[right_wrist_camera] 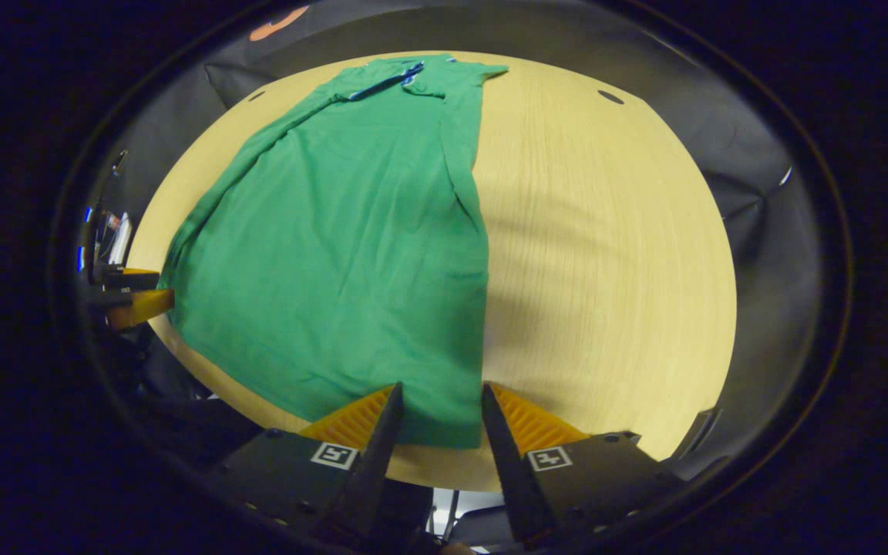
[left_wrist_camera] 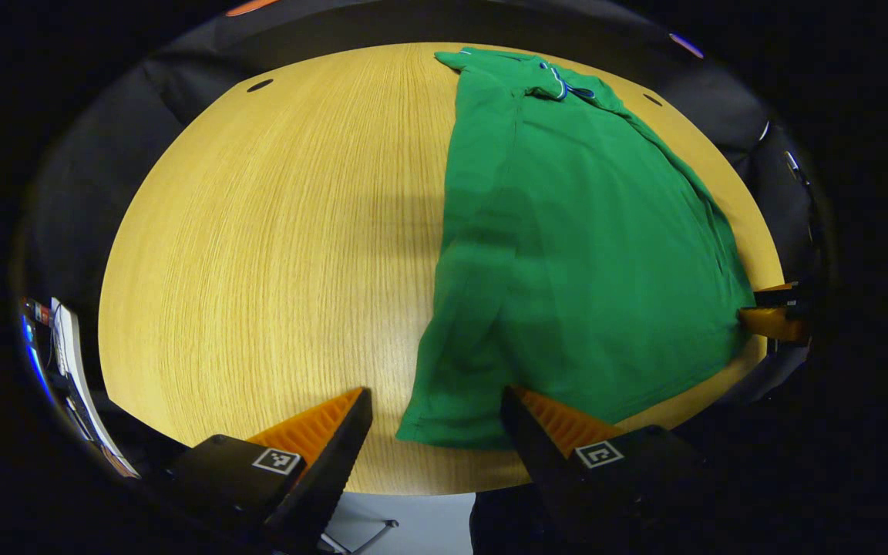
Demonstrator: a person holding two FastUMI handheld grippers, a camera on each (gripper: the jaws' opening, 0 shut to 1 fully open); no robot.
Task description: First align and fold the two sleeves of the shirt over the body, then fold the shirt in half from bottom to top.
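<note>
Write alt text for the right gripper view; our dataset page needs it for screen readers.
A green shirt lies flat on a round wooden table, sleeves folded in. The right tongs are open astride its bottom corner; the left tongs wait at the opposite corner.

Green shirt (left_wrist_camera: 583,254) on pale yellow-tan wood.

Solid green throughout, collar (left_wrist_camera: 560,83) trimmed in blue and white near the tabletop's far edge; darker green along creases and where shadow crosses the cloth. Tabletop (left_wrist_camera: 274,247) light wood with fine straight grain running near to far, soft grey shadow bands across the middle, two small dark oval holes by the far corners. Black-and-white square marker patterns on both gripper bodies.
</note>
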